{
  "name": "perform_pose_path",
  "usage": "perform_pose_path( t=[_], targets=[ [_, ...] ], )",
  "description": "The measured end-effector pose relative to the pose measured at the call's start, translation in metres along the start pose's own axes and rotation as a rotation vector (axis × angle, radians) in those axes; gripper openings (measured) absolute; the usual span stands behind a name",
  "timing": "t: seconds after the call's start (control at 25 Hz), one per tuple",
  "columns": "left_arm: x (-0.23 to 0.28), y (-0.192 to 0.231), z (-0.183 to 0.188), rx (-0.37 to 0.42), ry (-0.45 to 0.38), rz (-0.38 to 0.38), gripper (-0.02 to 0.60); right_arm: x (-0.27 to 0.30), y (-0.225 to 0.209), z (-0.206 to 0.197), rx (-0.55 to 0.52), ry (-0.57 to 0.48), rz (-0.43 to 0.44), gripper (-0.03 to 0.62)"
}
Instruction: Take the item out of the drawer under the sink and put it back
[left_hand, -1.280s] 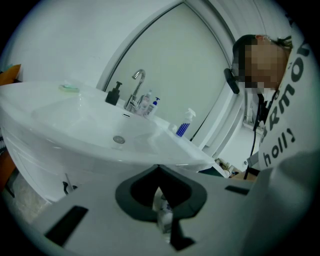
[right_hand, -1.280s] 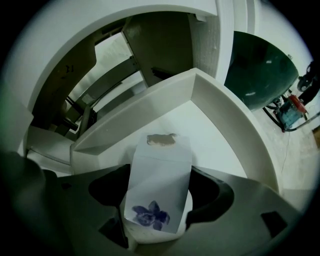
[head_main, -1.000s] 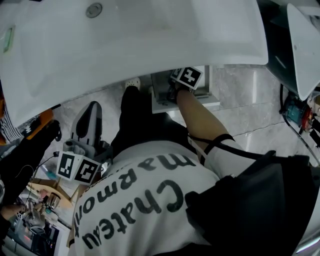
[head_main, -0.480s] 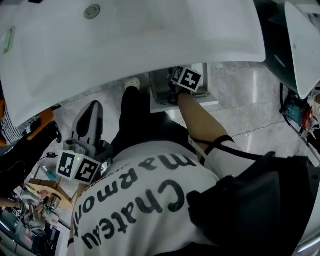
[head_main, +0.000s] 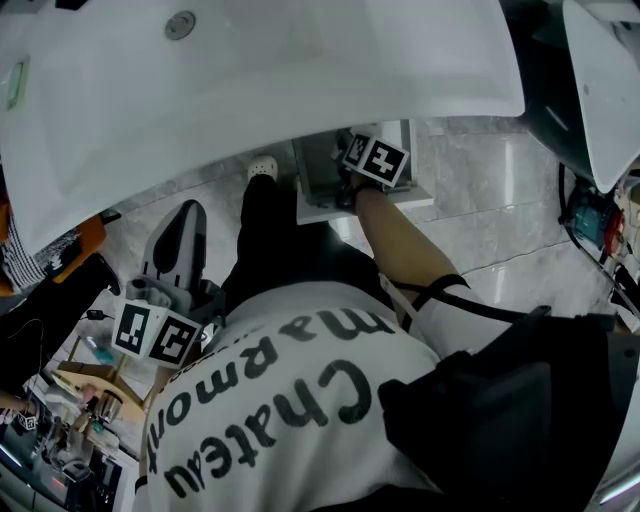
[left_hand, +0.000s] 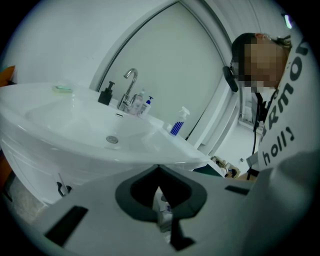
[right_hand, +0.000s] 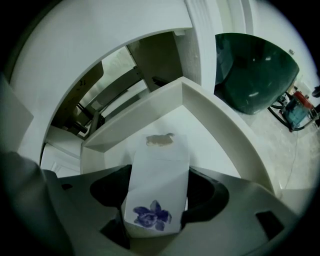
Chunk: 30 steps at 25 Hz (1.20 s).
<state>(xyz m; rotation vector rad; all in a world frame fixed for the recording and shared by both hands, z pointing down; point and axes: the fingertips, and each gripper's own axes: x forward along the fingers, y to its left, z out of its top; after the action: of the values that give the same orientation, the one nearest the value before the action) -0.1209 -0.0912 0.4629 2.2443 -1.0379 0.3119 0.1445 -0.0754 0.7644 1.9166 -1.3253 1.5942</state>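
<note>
Bathroom from above: grey veined marble floor (head_main: 480, 200), glossy, and over it a broad white sink (head_main: 260, 90), smooth and shallow, with a round metal drain (head_main: 181, 24). Under the sink's front edge, standing open, a white drawer (head_main: 318, 185) with flat walls and a sharp square corner. Along the sink's back edge, in the left gripper view, a curved chrome faucet (left_hand: 129, 86), a black pump dispenser (left_hand: 105, 93) and a blue-striped spray bottle (left_hand: 178, 122). Beside the drawer, in the right gripper view, a dark green glossy rounded shape (right_hand: 252, 65), not identifiable.

Clamped between the jaws of the right gripper (right_hand: 159, 207): a small white carton (right_hand: 159, 172), matt and flat-faced, with a violet flower print near its close end and a brownish patch at its far end. Lies over the drawer's pale bottom, short of the corner; touching or not, cannot tell. Reaches forward and down on a bare forearm (head_main: 400, 250), marker cube (head_main: 376, 158) at the drawer's open top.

Left gripper (left_hand: 159, 170) low at the person's left side, well apart from the drawer, tilted up toward the sink. Jaws drawn almost together, only a thin slit between the tips, nothing gripped.
</note>
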Motion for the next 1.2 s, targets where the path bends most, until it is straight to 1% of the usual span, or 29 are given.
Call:
perform_pose_path(
  t=[0.24, 0.44, 0.56, 0.76, 0.88, 1.0, 1.2],
  targets=[
    [-0.002, -0.004, 0.0, -0.006, -0.012, -0.012, 0.008, -0.011, 0.006, 0.003, 0.024, -0.024, 0.018, 0.334],
    [-0.009, -0.007, 0.003, -0.006, -0.024, -0.031, 0.008, -0.03, 0.015, 0.004, 0.092, -0.057, 0.048, 0.334],
    [-0.004, -0.008, 0.004, 0.0, -0.019, -0.06, 0.008, -0.037, 0.018, 0.007, 0.115, -0.075, 0.055, 0.334],
    [0.002, -0.011, 0.009, 0.018, 0.004, -0.139, 0.008, -0.056, 0.02, 0.011, 0.157, -0.115, 0.052, 0.333],
    [0.001, -0.013, 0.018, 0.044, 0.0, -0.169, 0.008, -0.069, 0.019, 0.011, 0.176, -0.138, 0.05, 0.333],
    [-0.002, -0.014, 0.018, 0.059, 0.0, -0.189, 0.008, -0.083, 0.016, 0.01, 0.176, -0.159, 0.039, 0.334],
    [-0.004, -0.016, 0.021, 0.072, -0.012, -0.238, 0.008, -0.11, 0.017, 0.016, 0.125, -0.204, 0.028, 0.333]
  ],
)
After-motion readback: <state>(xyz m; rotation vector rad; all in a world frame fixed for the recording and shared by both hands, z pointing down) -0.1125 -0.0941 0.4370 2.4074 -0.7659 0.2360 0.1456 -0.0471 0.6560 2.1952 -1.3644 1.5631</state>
